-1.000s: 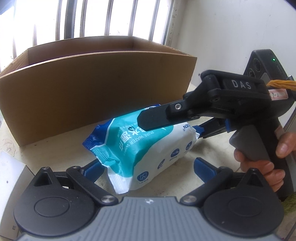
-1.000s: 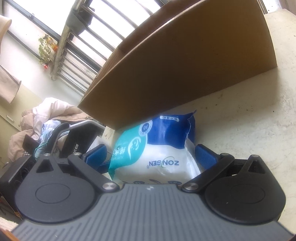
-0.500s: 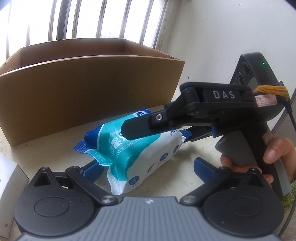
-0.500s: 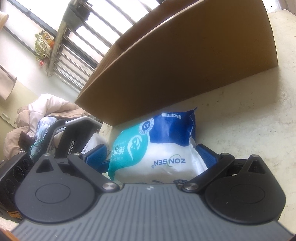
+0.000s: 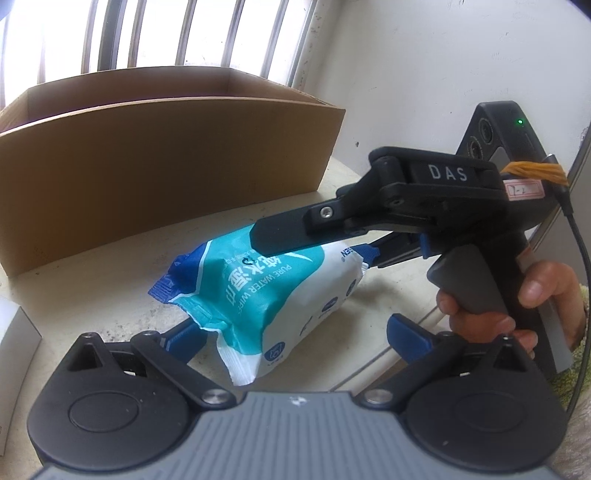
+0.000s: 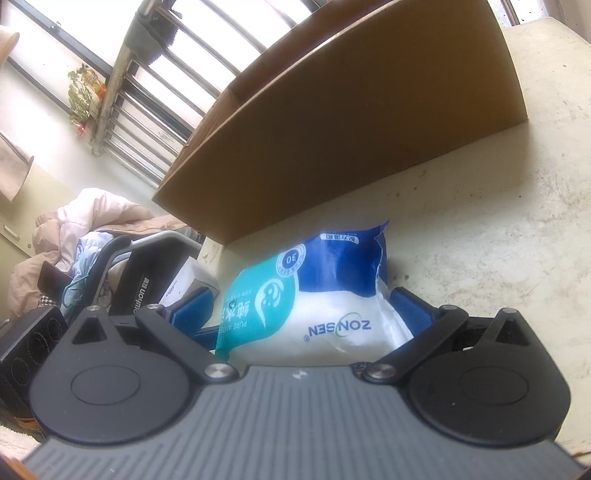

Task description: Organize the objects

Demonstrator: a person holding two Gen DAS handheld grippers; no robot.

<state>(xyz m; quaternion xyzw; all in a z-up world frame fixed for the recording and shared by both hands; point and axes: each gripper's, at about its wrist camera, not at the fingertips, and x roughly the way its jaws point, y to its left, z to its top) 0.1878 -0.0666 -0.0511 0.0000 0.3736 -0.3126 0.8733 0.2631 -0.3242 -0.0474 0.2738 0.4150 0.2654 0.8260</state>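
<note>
A teal, white and blue pack of wet wipes (image 5: pixel 266 295) sits between the jaws of my right gripper (image 6: pixel 306 306), which is shut on it and holds it slightly off the pale countertop (image 6: pixel 480 240). The pack also shows in the right wrist view (image 6: pixel 314 295). In the left wrist view the right gripper (image 5: pixel 314 240) reaches in from the right, held by a hand (image 5: pixel 517 314). My left gripper (image 5: pixel 295 332) is open, its blue pads on either side of the pack's near end without pressing it. An open cardboard box (image 5: pixel 147 166) stands behind the pack.
The box also shows in the right wrist view (image 6: pixel 351 129). A white carton (image 5: pixel 14 350) lies at the left edge. A white wall (image 5: pixel 443 74) rises on the right and a barred window (image 5: pixel 147 33) behind. Clothes (image 6: pixel 74 229) are piled beyond the counter.
The right gripper with the pack has risen a little and shifted right in the left wrist view. The left gripper has pulled back slightly, staying open.
</note>
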